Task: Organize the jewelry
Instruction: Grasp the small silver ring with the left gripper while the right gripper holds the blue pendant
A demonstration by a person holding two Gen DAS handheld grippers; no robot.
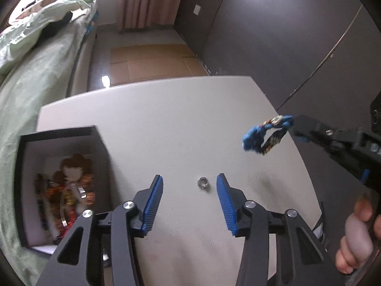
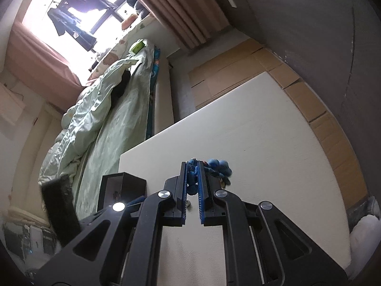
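The left gripper point(image 1: 189, 190) hangs with its blue-padded jaws spread wide and empty, and the small silver metal ring point(image 1: 203, 182) lies flat on the white table point(image 1: 166, 119) straight ahead between its fingertips, nearer this claw than the other. The right gripper point(image 2: 192, 174) is clamped on a blue braided cord bracelet point(image 1: 264, 134), lifted clear of the table; the open black jewelry box point(image 1: 59, 133) sits off to the left claw's left side.
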